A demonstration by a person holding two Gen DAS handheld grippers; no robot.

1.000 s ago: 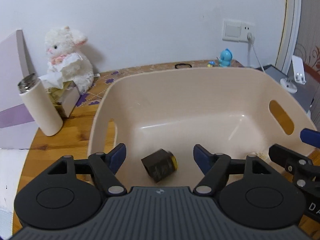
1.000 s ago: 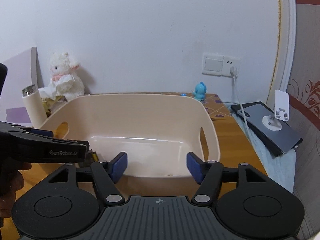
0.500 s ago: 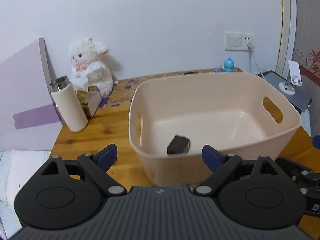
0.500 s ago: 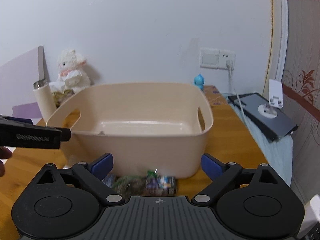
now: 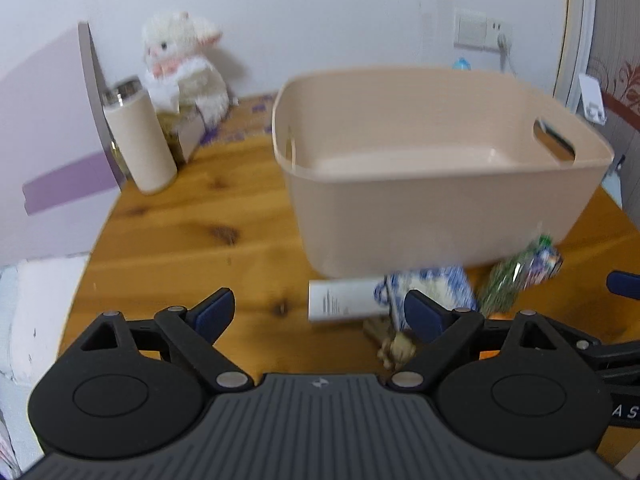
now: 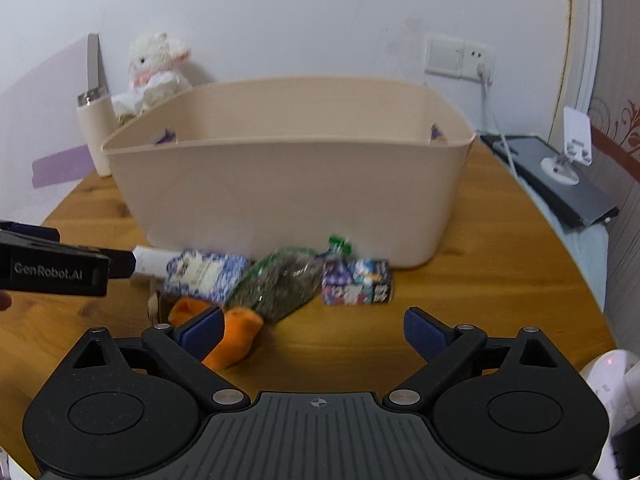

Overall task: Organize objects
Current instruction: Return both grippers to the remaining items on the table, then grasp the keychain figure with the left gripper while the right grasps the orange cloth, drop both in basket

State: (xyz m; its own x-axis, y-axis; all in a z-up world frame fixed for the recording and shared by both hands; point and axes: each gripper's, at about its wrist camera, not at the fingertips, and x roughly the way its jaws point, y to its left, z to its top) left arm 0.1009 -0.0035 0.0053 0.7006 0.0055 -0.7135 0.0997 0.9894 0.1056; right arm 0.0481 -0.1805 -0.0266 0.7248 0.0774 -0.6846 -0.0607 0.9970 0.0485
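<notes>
I see a beige plastic bin (image 6: 288, 184) upright on the counter (image 6: 480, 280). Against its front lie a white tube (image 6: 154, 261), blue-white packet (image 6: 204, 276), green herb bag (image 6: 280, 284), colourful box (image 6: 356, 282) and orange sock (image 6: 236, 338).

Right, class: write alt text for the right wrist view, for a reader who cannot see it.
The open right gripper hovers over a wooden table, facing a beige plastic bin. In front of the bin lie a green packet, a colourful small box, a blue-patterned pack and an orange object.
</notes>
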